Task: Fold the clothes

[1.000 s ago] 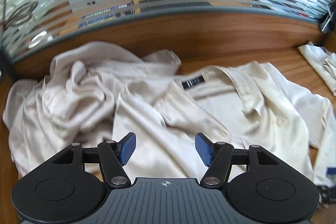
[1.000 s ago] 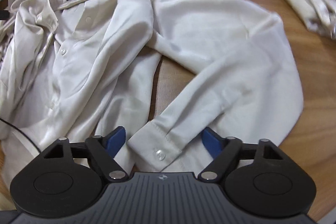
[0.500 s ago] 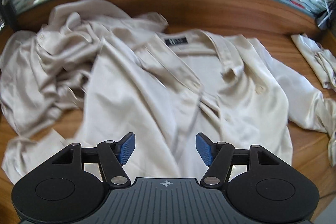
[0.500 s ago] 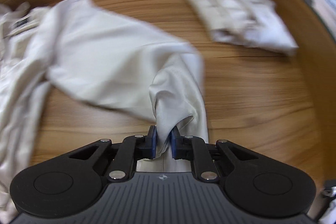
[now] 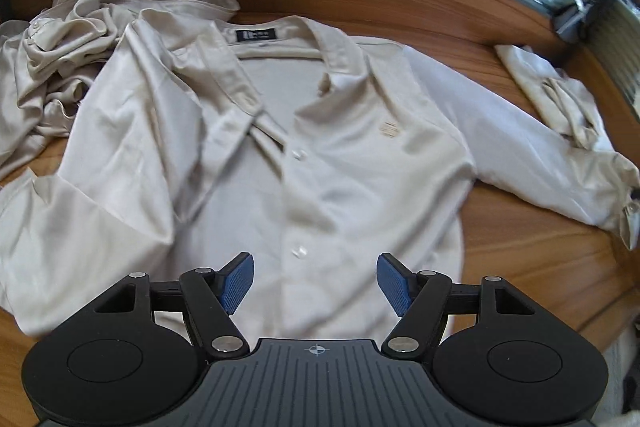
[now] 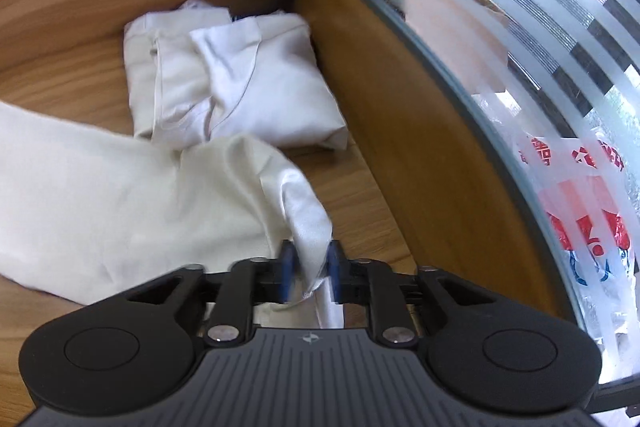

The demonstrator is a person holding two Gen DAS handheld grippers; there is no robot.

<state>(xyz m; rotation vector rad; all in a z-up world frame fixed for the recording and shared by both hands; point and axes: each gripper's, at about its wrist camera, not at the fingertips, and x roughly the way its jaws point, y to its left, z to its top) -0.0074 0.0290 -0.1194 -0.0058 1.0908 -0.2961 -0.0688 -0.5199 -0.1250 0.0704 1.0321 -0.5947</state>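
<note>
Bright daylight through frosted glass partition (image 6: 520,39), glare far right. Soft shadows under shirt (image 5: 340,155) folds. Fisheye bends edges. Motion blur throughout right wrist view.

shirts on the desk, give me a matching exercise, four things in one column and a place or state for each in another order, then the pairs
Things:
1. spread shirt
2. folded shirt
3. crumpled shirt
4. sleeve cuff

Places or states:
A. bunched in a heap at the far left of the desk
B. between the right gripper's pads
C. lying open, collar label showing, under the open left gripper
D. squared up in the corner by the glass partition

Pairs: 1-C, 2-D, 3-A, 4-B
</note>
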